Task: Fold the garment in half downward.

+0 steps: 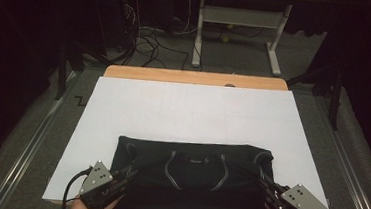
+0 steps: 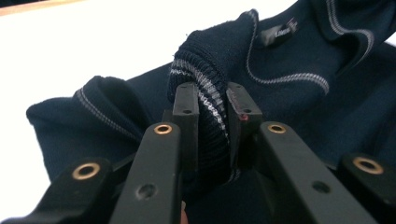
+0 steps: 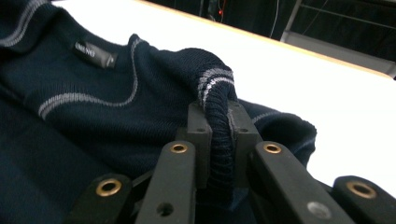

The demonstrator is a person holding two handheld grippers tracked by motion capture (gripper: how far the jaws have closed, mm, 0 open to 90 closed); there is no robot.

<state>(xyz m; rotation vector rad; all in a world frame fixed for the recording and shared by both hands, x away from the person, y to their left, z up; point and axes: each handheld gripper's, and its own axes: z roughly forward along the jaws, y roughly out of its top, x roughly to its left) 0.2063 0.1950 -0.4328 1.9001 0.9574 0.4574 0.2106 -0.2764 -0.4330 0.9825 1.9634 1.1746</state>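
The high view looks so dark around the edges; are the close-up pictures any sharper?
High view: dim surroundings, white table bright, navy sweater nearly black. Left gripper view: ribbed cuff sharp, table glaring white. Right gripper view: knit and label crisp, nearest jaw parts slightly soft.

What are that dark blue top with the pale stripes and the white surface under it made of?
The dark navy jumper with grey stripes looks like knitted yarn, wool or cotton blend: ribbed loops show at the cuff between the right gripper pads. Matte, soft. The left gripper pinches a similar ribbed edge. The white table cover seems smooth matte board or paper; which one is unclear.
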